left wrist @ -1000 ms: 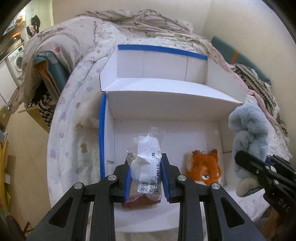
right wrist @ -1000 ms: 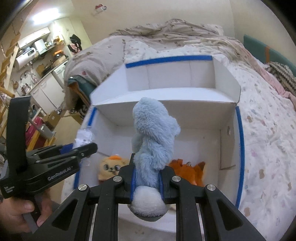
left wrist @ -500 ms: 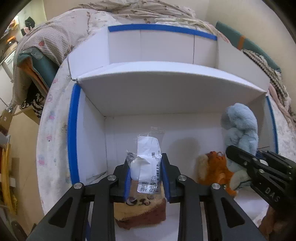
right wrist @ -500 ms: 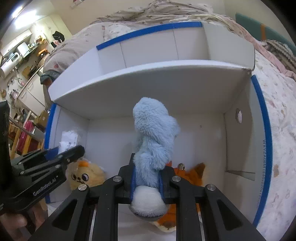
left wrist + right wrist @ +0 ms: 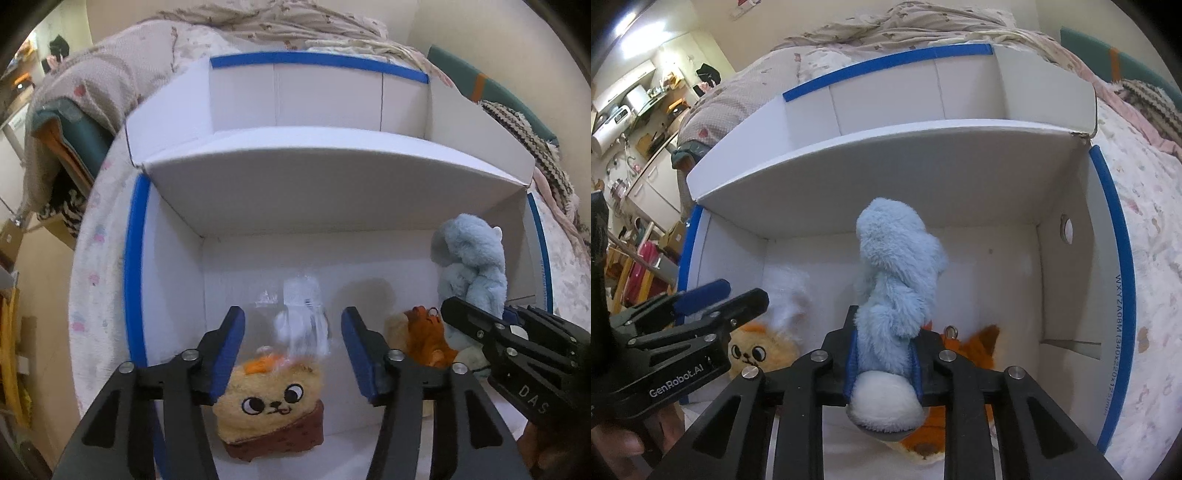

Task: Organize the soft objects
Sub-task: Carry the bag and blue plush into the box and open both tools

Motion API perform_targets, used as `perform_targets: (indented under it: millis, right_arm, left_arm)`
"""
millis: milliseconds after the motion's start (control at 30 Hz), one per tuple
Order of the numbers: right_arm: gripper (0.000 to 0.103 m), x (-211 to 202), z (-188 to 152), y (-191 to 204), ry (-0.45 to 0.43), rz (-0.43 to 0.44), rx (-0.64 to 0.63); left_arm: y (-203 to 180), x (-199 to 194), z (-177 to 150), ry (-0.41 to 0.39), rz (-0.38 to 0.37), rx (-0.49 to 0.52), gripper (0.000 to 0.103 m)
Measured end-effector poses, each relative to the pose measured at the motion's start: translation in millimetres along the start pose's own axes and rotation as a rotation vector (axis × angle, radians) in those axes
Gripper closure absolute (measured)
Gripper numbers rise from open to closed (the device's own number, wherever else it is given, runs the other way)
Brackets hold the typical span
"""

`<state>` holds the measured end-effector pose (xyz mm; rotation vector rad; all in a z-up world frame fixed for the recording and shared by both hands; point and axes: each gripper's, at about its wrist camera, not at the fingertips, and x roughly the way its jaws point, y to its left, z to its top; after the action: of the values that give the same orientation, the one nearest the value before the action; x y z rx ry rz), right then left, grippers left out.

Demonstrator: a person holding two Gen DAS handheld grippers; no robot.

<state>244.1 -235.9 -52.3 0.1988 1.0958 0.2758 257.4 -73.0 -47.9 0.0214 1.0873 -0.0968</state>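
Observation:
A white cardboard box with blue-taped edges (image 5: 332, 177) lies open on the bed. My left gripper (image 5: 292, 315) is inside its left part and its jaws are opening. A clear plastic packet (image 5: 301, 295) is blurred between the pads, and neither pad presses on it. Below it sits a yellow cat-faced plush (image 5: 271, 402). My right gripper (image 5: 886, 328) is shut on a light blue plush (image 5: 897, 273). Its jaws are starting to ease, though the pads still press the fur. An orange fox plush (image 5: 982, 347) lies under it on the box floor.
The box's far flap (image 5: 886, 155) overhangs its interior, and its right wall (image 5: 1071, 280) stands close to the blue plush. A floral quilt (image 5: 1152, 229) surrounds the box. A knitted throw (image 5: 532, 140) lies at right, and kitchen furniture (image 5: 639, 110) shows far left.
Both grippers sank into the box. The left jaws opened and let go of the packet, which now blurs above the yellow plush. The right gripper still holds the blue plush.

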Motion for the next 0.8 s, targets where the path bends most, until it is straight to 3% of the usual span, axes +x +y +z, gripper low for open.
perform_targets:
  millis: [133,200,233,267,433,800]
  right_arm:
    - [0.069,-4,0,2,-0.005,-0.003,-0.008]
    - [0.049,-6,0,2,-0.010,0.008,0.003]
    - [0.033,-9,0,1,-0.024,0.013,0.012]
    - [0.030,-12,0,1,-0.042,0.019,0.018]
    - [0.029,-16,3,4,-0.041,0.027,0.024]
    - [0.029,-31,-1,8,-0.053,0.011,0.004]
  left_arm:
    - [-4,-4,-1,0.000,0.024,0.020,0.052]
    - [-3,-5,-1,0.005,0.014,0.016,0.051]
    - [-2,-6,-1,0.008,0.012,0.014,0.051]
    - [-2,-7,-1,0.008,0.012,0.011,0.051]
    - [1,-14,-3,0.000,0.009,0.001,0.043]
    - [4,-28,-6,-0.008,0.018,-0.013,0.043]
